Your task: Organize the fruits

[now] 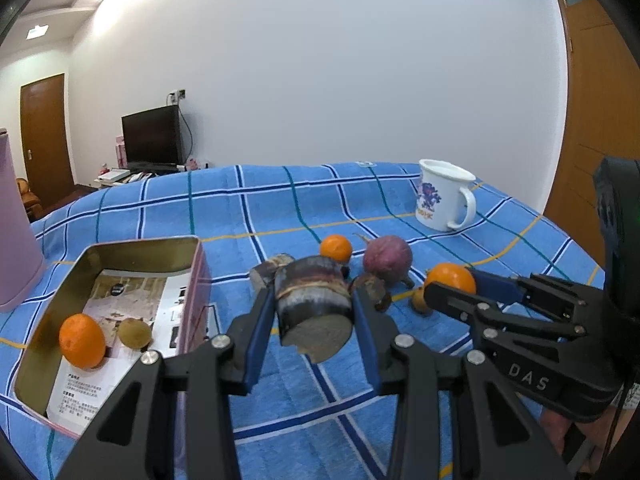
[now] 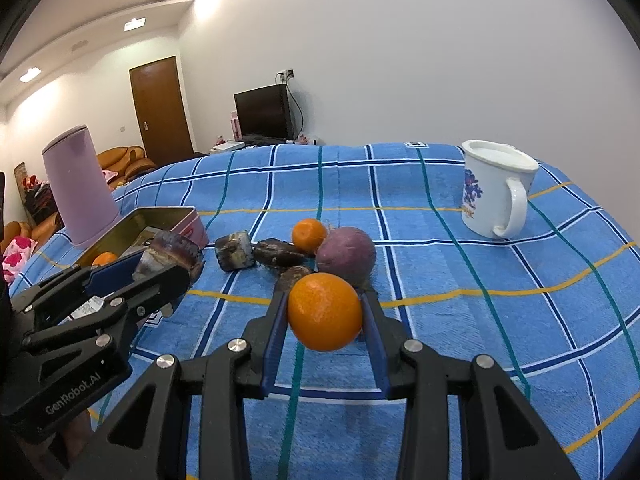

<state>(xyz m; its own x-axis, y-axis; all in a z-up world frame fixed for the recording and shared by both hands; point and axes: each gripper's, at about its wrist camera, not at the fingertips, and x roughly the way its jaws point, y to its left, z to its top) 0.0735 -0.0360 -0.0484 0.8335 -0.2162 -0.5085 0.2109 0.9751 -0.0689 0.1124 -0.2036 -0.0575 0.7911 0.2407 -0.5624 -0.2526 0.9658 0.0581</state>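
Currently holding one item per gripper, both lifted off the checked cloth [image 1: 400, 216].

Left gripper [image 1: 314, 312]: clamped on a cut sugarcane piece [image 1: 316, 300], pads pressing its dark curved sides, pale cut face toward the camera. Position: just right of the open tin [image 1: 188, 276], above the cloth.

Right gripper [image 2: 325, 312]: clamped on an orange [image 2: 325, 311], pads on its left and right flanks. Position: well right of the tin, just in front of the loose pile.

Tin contents: one orange [image 1: 82, 340] and one small brownish fruit [image 1: 134, 333] on a printed paper liner.

Remaining on the cloth, right of the tin: small orange [image 1: 336, 247], purple round fruit [image 1: 387, 258], further cane pieces [image 2: 235, 255], a small yellowish fruit [image 1: 420, 300]. White mug [image 1: 444, 196] far right of the tin; pink container [image 2: 80, 192] behind it.

Likely faults from here:
- Slip of the cane piece: smooth round rind, hard flat pads, weight hanging forward of the grip.
- Roll-out of the gripped orange under any easing of the squeeze; bruising under too much.
- Collision of the two grippers during simultaneous approach to the tin.
- Tin shifting on the soft cloth after contact with its rim.
- Impact on the fruit already inside when released from too high.
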